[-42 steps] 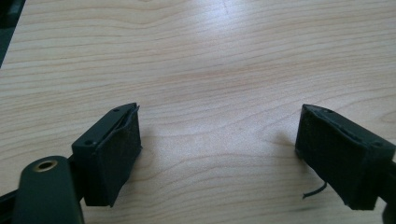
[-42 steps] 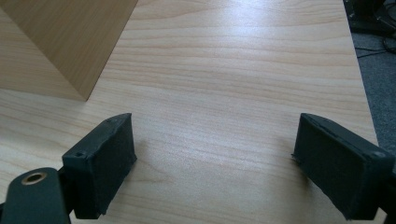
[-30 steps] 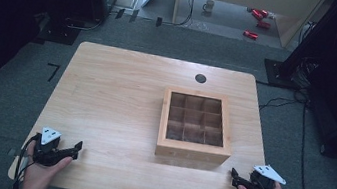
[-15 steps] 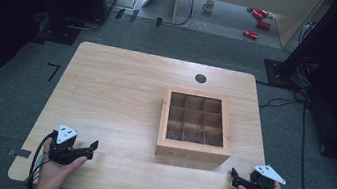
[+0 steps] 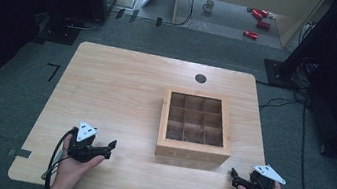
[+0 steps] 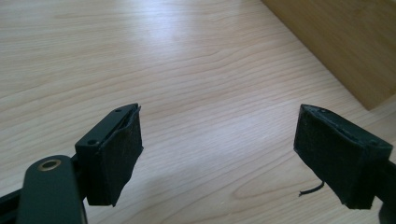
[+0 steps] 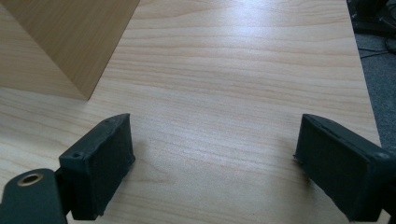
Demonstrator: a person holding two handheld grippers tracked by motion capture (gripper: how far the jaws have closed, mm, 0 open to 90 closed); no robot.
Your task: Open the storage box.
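Wooden divider box [image 5: 196,125] sits right of centre on the tabletop [image 5: 116,92], nine open compartments in a three-by-three grid, all looking empty from the high view. Nothing else on the wood but a small dark round grommet [image 5: 200,78] near the far edge.

Left claw [image 5: 110,146] is low at the near edge, left of the box and apart from it — jaws spread wide, holding nothing. In the left gripper view its pads [image 6: 116,158] frame bare wood, with the box's side wall [image 6: 345,42] at upper right.

Right claw [image 5: 234,177] is just off the box's near right corner, also released and empty. Right gripper view shows the box corner [image 7: 70,42] at upper left, pads [image 7: 338,170] wide apart over bare tabletop.

Read: approach phase, no contact yet. Both claws flank the box, so a two-sided grab looks likely. Next move calls for bringing each claw in to a box wall, squaring the jaws to the wall edge, then clamping evenly — uneven grip could skew or tip it.
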